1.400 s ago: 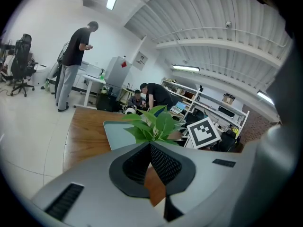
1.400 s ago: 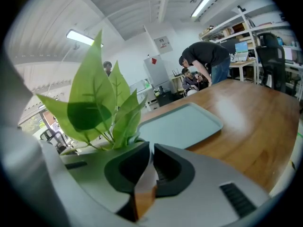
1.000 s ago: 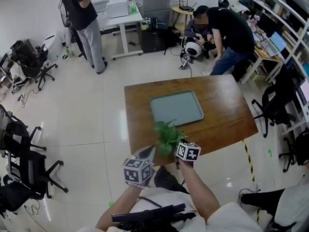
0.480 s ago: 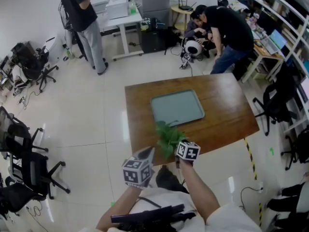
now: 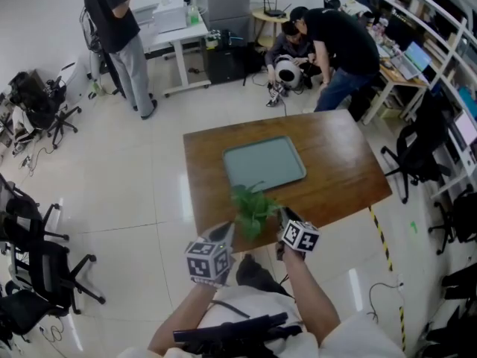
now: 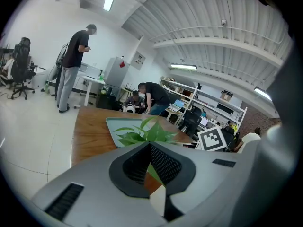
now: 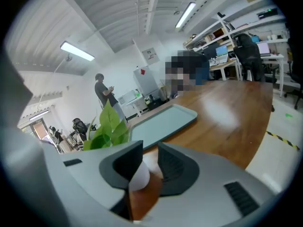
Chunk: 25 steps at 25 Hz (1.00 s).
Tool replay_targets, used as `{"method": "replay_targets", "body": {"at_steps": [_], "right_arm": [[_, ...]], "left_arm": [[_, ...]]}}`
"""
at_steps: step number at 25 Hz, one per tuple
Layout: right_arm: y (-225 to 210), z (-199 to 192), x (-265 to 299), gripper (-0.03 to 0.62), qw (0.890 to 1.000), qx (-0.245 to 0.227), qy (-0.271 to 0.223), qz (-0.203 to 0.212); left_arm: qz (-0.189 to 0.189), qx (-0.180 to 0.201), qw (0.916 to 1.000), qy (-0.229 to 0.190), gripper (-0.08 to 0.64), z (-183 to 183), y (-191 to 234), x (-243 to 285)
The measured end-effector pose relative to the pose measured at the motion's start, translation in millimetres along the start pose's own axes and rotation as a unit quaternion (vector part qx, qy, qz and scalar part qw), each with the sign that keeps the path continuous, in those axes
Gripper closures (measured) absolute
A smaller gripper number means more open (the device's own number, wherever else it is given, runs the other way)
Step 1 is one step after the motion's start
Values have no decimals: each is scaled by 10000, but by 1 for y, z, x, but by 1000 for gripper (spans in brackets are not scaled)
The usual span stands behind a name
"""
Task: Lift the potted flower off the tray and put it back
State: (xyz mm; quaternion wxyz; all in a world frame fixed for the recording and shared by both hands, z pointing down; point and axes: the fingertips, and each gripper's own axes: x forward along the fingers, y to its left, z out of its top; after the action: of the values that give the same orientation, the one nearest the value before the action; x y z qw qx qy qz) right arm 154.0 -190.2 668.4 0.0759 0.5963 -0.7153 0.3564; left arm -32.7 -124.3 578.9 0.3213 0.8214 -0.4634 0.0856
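Note:
The potted flower (image 5: 252,209) stands on the brown table (image 5: 335,170) near its front edge, short of the grey-green tray (image 5: 264,162), which holds nothing. In the head view my right gripper (image 5: 283,218) is just right of the plant. Its jaws are opening, and only the white pot's edge (image 7: 136,175) shows in the gap, with the leaves (image 7: 108,128) off to the left. My left gripper (image 5: 226,235) sits at the plant's left with its jaw tips together. Leaves (image 6: 144,131) rise beyond those tips (image 6: 150,147).
One person stands at the back left by a white desk (image 5: 112,21). Two more people (image 5: 335,39) bend over a white device beyond the table. Office chairs (image 5: 33,263) line the left side, and shelves and desks fill the right. Yellow-black tape (image 5: 380,237) marks the floor.
My right gripper has opened and drawn back to the right, away from the pot. The plant stays at the table's front edge. The left gripper has held still.

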Motion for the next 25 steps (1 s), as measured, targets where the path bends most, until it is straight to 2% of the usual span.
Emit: {"method": "replay_targets", "body": {"at_steps": [6, 9, 11, 12, 15, 21, 25], "right_arm": [[-6, 6, -48, 478, 9998, 72, -207, 6], [0, 5, -71, 516, 9995, 81, -293, 124], [4, 2, -84, 582, 9993, 80, -339, 109], [6, 1, -89, 591, 9992, 86, -376, 108], [18, -5, -101, 591, 9988, 90, -430, 194], [42, -33, -108, 591, 9990, 56, -194, 410], [48, -34, -109, 592, 9989, 11, -170, 432]], "left_arm": [[-93, -7, 9999, -78, 565, -7, -13, -3], [-118, -76, 9998, -159, 565, -12, -20, -9], [-136, -144, 9996, -211, 565, -15, -23, -14], [-147, -170, 9995, -232, 565, -17, -24, -17], [-187, -199, 9992, -280, 565, -23, -27, -24], [-130, -216, 9991, -331, 564, -29, -24, -40], [-154, -160, 9990, -392, 563, -27, -25, -49]]}}
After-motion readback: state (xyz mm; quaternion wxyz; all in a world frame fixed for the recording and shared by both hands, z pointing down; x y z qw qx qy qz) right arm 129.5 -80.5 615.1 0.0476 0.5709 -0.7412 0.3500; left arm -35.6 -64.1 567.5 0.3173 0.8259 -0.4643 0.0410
